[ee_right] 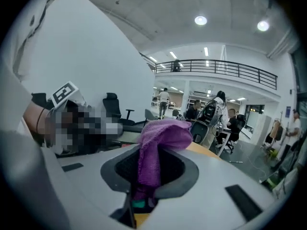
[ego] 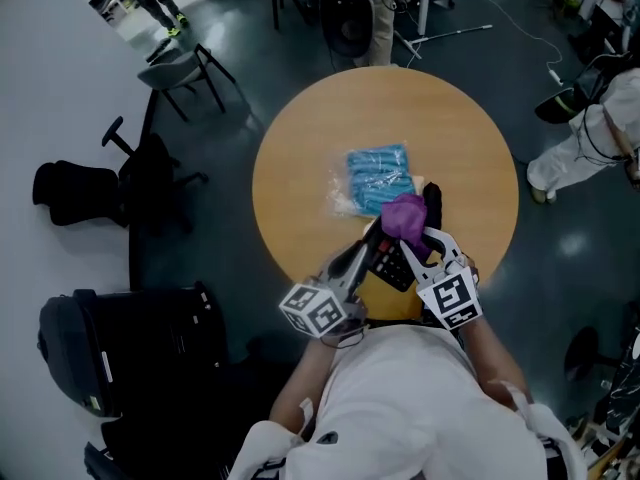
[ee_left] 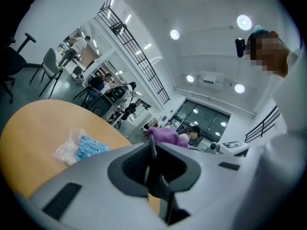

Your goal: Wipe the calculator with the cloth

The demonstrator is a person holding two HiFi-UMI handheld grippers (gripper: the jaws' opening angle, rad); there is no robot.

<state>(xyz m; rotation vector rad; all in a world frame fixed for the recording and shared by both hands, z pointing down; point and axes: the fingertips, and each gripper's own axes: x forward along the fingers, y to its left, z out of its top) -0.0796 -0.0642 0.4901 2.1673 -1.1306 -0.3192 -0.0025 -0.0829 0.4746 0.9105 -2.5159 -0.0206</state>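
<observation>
My left gripper (ego: 374,255) is shut on the black calculator (ego: 396,266) and holds it up over the near side of the round wooden table (ego: 300,138). In the left gripper view the calculator (ee_left: 153,172) shows edge-on as a thin dark slab clamped between the jaws. The purple cloth (ego: 405,217) bunches out of my right gripper (ego: 416,238), which is shut on it right beside the calculator's far end. In the right gripper view the cloth (ee_right: 161,139) fills the gap between the jaws and drapes over their tips. It also shows in the left gripper view (ee_left: 166,134).
A clear bag with a blue packet (ego: 378,177) lies in the middle of the table, and a black item (ego: 432,203) lies beside the cloth. Black office chairs (ego: 120,183) and a dark backpack (ego: 120,348) stand at the left. A person in white (ego: 590,143) is at the right.
</observation>
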